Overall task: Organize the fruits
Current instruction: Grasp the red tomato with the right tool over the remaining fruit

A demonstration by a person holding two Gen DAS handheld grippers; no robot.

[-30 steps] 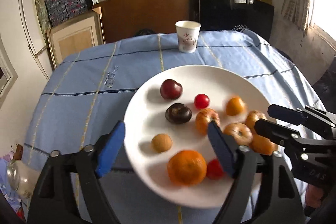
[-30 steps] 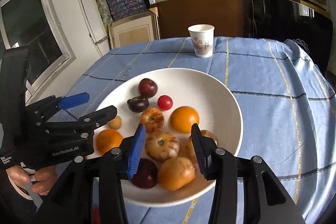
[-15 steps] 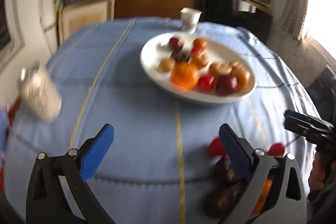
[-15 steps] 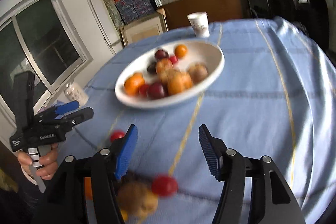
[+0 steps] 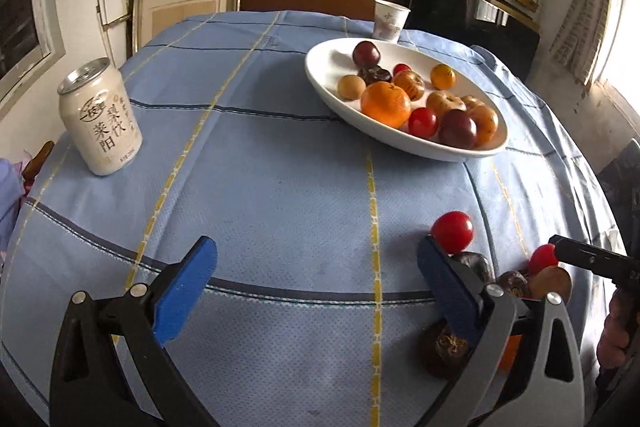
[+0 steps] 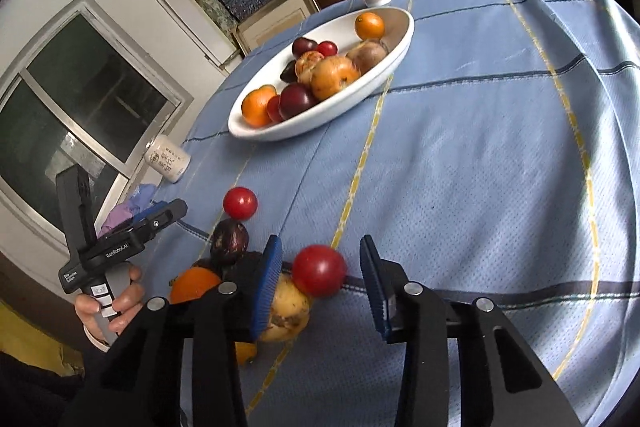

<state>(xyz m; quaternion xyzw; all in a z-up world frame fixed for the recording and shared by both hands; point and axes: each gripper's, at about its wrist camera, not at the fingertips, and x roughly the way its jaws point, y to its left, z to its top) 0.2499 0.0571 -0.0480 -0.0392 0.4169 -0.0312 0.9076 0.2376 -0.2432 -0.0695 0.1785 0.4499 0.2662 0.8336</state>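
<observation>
The right gripper is hanging with jaws apart around a red tomato in the loose fruit pile near the table edge, so I judge the pick is just starting; closing gently comes next, then carrying it to the white bowl beyond. The left gripper is idling wide apart over bare cloth, and only its view is showing the drink can upright.

The left gripper, black-framed with blue pads, hangs low with its jaws spread wide and nothing between them. In the right wrist view it shows as a black handheld unit, a bare hand wrapped round its grip. The right gripper, of the same black-and-blue build, is tilted, jaws parted and gripping nothing.
</observation>
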